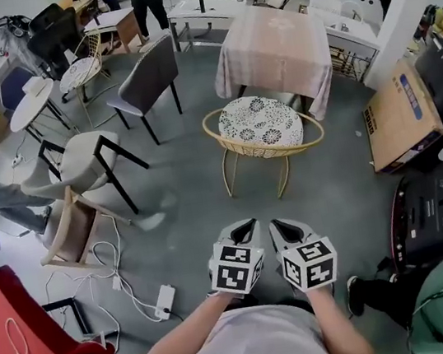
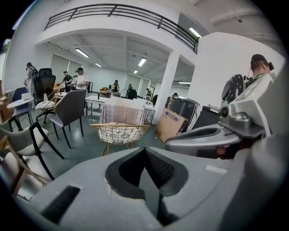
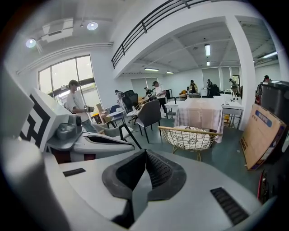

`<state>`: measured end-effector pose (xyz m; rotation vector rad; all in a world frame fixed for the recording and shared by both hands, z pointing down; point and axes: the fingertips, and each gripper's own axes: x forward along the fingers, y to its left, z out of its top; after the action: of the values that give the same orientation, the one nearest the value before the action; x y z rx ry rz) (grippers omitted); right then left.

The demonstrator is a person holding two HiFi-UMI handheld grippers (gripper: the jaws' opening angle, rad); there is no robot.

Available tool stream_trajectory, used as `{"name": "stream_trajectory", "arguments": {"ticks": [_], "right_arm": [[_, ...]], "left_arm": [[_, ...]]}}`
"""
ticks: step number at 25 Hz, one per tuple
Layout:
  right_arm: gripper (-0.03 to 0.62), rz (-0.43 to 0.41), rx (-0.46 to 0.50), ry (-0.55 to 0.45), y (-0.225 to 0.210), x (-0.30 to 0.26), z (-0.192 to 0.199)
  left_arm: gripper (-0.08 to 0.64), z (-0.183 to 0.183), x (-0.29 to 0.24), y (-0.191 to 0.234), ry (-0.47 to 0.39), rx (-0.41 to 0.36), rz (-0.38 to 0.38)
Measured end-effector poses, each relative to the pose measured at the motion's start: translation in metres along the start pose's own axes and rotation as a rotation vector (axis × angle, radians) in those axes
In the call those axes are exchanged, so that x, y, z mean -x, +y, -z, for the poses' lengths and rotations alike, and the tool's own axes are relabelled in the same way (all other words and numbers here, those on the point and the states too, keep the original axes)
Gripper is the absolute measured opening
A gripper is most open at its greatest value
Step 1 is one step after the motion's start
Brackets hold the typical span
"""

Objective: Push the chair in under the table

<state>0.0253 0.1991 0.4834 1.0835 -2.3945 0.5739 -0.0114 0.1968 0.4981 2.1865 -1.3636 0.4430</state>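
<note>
A gold wire-basket chair (image 1: 263,134) with a black-and-white patterned cushion stands on the grey floor, its far side at the table (image 1: 274,43) draped in a pale checked cloth. The same chair (image 2: 119,132) appears ahead in the left gripper view and the chair (image 3: 189,137) ahead in the right gripper view. My left gripper (image 1: 245,228) and right gripper (image 1: 280,227) are side by side near me, some way short of the chair, touching nothing. Both are shut and empty.
A dark grey chair (image 1: 146,80) and a pale chair with black legs (image 1: 82,165) stand at the left. A cardboard box (image 1: 401,114) lies on the right beside black equipment (image 1: 430,205). A power strip (image 1: 163,300) and cables lie on the floor near left. People stand at the back.
</note>
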Motion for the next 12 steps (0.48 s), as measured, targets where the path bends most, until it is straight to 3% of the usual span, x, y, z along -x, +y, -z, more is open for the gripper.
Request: {"name": "stream_trajectory", "arguments": {"ticks": [12], "right_arm": [[0.003, 0.051, -0.021, -0.011, -0.021, -0.025, -0.012]], "left_arm": [[0.005, -0.011, -0.023, 0.024, 0.033, -0.033, 0.029]]}}
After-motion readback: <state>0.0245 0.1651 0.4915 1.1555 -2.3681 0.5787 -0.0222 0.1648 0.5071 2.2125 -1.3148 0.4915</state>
